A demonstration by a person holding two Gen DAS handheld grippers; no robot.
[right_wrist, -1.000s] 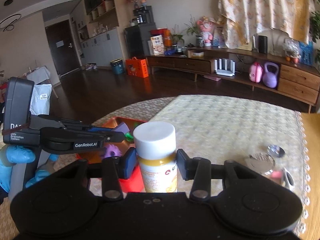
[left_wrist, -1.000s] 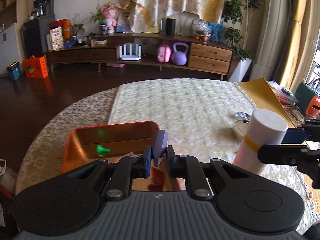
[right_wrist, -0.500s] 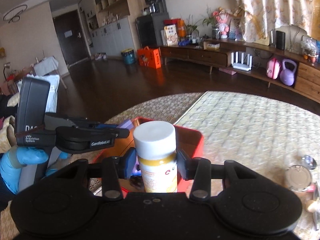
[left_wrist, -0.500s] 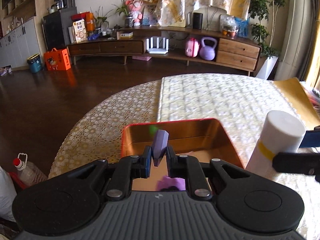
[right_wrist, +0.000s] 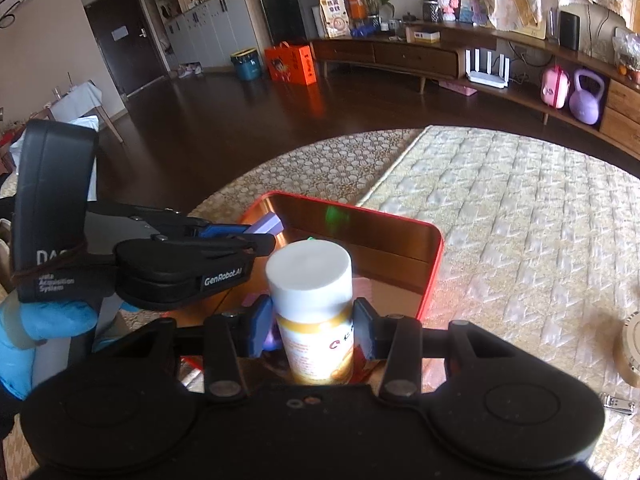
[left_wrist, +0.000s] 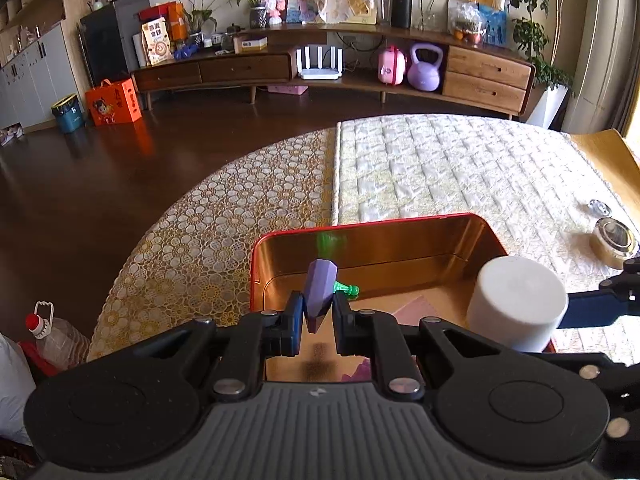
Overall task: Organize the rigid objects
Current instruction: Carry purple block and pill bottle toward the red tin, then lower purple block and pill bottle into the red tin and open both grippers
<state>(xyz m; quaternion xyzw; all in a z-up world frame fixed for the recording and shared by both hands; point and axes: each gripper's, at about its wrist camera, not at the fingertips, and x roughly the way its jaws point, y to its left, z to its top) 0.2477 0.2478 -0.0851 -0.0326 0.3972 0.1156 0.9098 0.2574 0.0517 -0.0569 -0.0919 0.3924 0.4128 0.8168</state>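
Tin (left_wrist: 256,276), red, gold-lined, near table edge, sits directly below both loads: left gripper (left_wrist: 316,316) clamps upright purple block (left_wrist: 320,294), right gripper (right_wrist: 310,334) clamps upright white-capped bottle (right_wrist: 312,312) over its right side.

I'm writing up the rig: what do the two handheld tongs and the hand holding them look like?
Both are black plastic with blue pads. The left tongs have a boxy black body printed "GenRobot.AI", held by a hand in a blue glove. The right tongs show round black housings and silver screws.

A faceted purple block (left_wrist: 320,292) and a white-capped bottle (right_wrist: 314,312) hang upright over the red-rimmed, copper-lined tin (left_wrist: 360,224), which holds a green piece (left_wrist: 347,289), possibly a pawn.
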